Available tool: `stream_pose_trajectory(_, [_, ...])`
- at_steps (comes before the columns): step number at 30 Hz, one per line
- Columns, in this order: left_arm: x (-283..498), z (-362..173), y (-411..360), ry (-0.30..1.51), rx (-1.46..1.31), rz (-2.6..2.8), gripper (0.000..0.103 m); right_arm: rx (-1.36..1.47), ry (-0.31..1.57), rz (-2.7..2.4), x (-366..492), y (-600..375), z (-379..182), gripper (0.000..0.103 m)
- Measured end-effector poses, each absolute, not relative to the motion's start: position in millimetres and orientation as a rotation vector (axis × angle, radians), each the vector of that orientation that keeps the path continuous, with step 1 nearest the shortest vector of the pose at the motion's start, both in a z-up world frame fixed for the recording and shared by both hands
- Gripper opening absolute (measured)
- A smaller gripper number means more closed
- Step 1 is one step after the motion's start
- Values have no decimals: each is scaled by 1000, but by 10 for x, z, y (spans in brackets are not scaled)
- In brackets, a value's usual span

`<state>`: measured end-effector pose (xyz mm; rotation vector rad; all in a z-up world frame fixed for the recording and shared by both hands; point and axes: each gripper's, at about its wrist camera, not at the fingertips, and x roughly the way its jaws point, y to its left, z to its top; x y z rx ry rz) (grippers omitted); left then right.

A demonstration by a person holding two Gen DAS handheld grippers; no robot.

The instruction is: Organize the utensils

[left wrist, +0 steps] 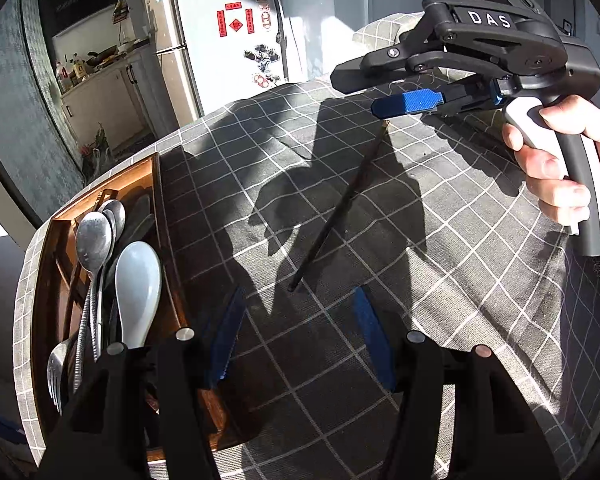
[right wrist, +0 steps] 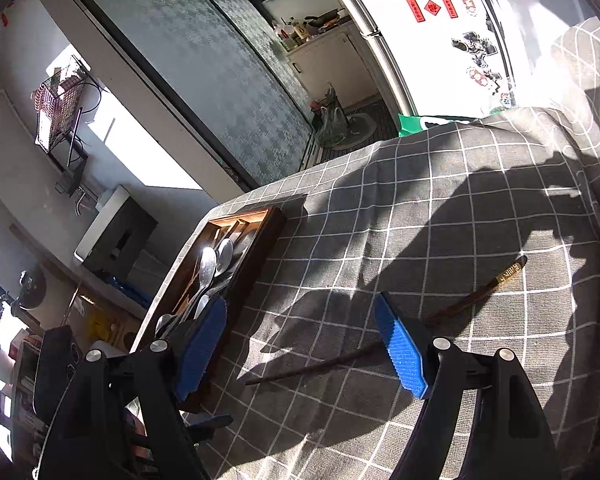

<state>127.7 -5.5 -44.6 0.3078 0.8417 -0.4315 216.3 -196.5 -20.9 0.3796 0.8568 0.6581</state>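
Dark chopstick (left wrist: 342, 204) lying loose mid-table on the checked tablecloth (left wrist: 440, 280), right of the wooden tray (left wrist: 168, 248) of spoons (left wrist: 136, 288) at the left edge; left gripper (left wrist: 300, 340) jaws apart, empty; right gripper (right wrist: 304, 344) wide, empty

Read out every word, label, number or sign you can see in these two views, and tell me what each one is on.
"DAS": white letters on the black body of the right gripper.
Red paper strips with dark characters on the silver fridge door: too small to read.
Gold band near the end of the dark chopstick lying on the grey checked tablecloth: marks too blurred to read.
Bottle labels on the far kitchen counter: unreadable.
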Motion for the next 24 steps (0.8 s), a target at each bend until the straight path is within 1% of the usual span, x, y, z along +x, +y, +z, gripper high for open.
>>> stream_pose_trajectory(3, [1419, -532, -195, 863, 324, -431, 61, 411, 868, 660, 2164, -2079, -323, 77])
stream_pose_trajectory(6, [1618, -613, -140, 939, 234, -429, 60, 421, 872, 673, 2131, -2114, -364, 77])
stream_pose_trajectory(7, [1659, -608, -96, 954, 203, -431, 51, 419, 872, 678, 2120, -2117, -366, 77])
stream_pose_trajectory(8, [1676, -597, -85, 954, 216, -414, 22, 414, 872, 678, 2109, -2116, -361, 77])
stream_pose_trajectory(9, [1685, -592, -66, 963, 206, -421, 12, 412, 875, 675, 2099, -2116, -359, 77])
stream_pose_trajectory(11, [1666, -593, -59, 965, 198, -425, 7, 436, 895, 663, 2105, -2137, -392, 77])
stream_pose_trajectory(13, [1615, -578, -76, 962, 198, -421, 5, 474, 939, 643, 2122, -2137, -462, 77])
stream_pose_trajectory(16, [1569, -498, -96, 937, 162, -424, 5, 530, 997, 672, 2129, -2045, -581, 77])
stream_pose_trajectory(17, [1531, -466, -116, 931, 148, -433, 5, 541, 1004, 691, 2129, -1995, -598, 76])
stream_pose_trajectory(18, [1502, -428, -120, 919, 139, -428, 5, 551, 1005, 701, 2125, -1944, -609, 70])
stream_pose_trajectory(19, [1477, -399, -127, 916, 130, -431, 5, 562, 1012, 696, 2134, -1896, -628, 69])
stream_pose_trajectory(20, [1443, -367, -131, 909, 120, -434, 5, 567, 1021, 683, 2146, -1855, -655, 65])
stream_pose_trajectory(22, [1391, -322, -129, 902, 110, -435, 5, 569, 1044, 639, 2181, -1772, -723, 53])
stream_pose_trajectory(23, [1363, -308, -126, 893, 108, -430, 5, 574, 1033, 620, 2193, -1751, -720, 51])
stream_pose_trajectory(24, [1325, -300, -118, 892, 103, -430, 5, 575, 1031, 603, 2201, -1729, -723, 42])
